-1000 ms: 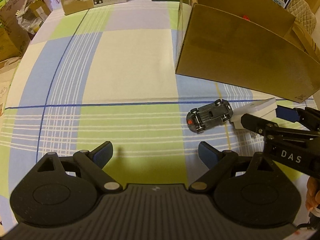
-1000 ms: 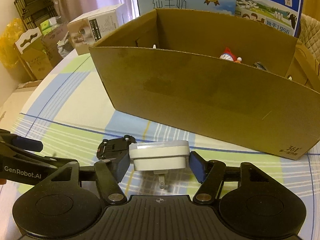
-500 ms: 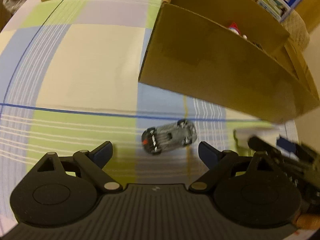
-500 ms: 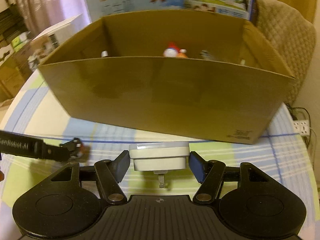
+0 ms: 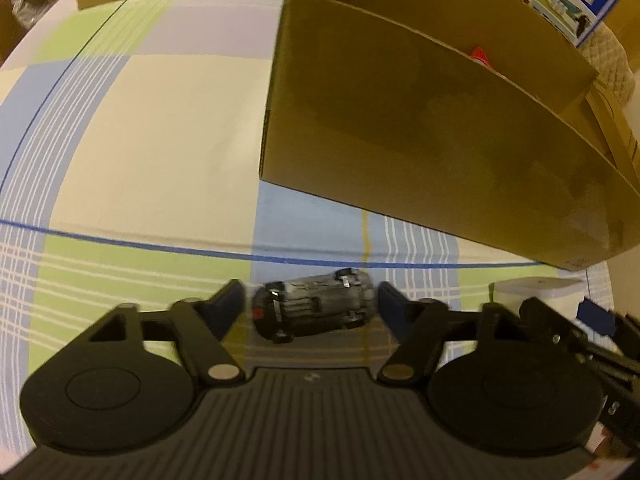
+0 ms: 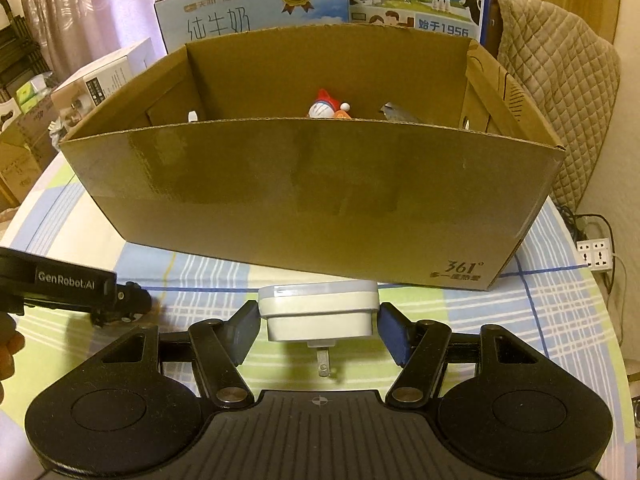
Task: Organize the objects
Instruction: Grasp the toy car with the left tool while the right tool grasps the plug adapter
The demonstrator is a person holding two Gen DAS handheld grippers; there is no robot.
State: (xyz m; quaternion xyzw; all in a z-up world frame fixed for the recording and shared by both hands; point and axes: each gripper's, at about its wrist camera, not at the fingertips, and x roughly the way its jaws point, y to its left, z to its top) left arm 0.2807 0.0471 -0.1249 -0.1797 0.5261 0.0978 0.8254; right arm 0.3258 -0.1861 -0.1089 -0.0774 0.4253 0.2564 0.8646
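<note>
Your left gripper [image 5: 310, 305] has the toy car [image 5: 314, 309] between its fingers, and its jaws are closing right now. The pads sit just beside the two ends of the car, with a thin gap on each side, so it is not squeezed yet. The car could go wrong in a few ways. It lies upside down with its wheels up, a bit crooked between the fingers, so the pads may push it round instead of catching it. It is small and smooth, and it could pop out when you lift.

Your right gripper [image 6: 319, 320] is holding the white plug [image 6: 318, 311], with a pad pressed on each side. Its metal prongs point back at you. The two grippers are close together on the cloth, so they could bump if you swing either one fast.

The cardboard box [image 6: 312, 196] stands just past both things, on the far side of the table [image 5: 132, 152]. Its near wall is tall. I think you must lift high, or the car or plug will hit that wall and drop.

The car is dark grey, with a little red bit at its left end. It rests on the checked cloth, near the box's left corner.
</note>
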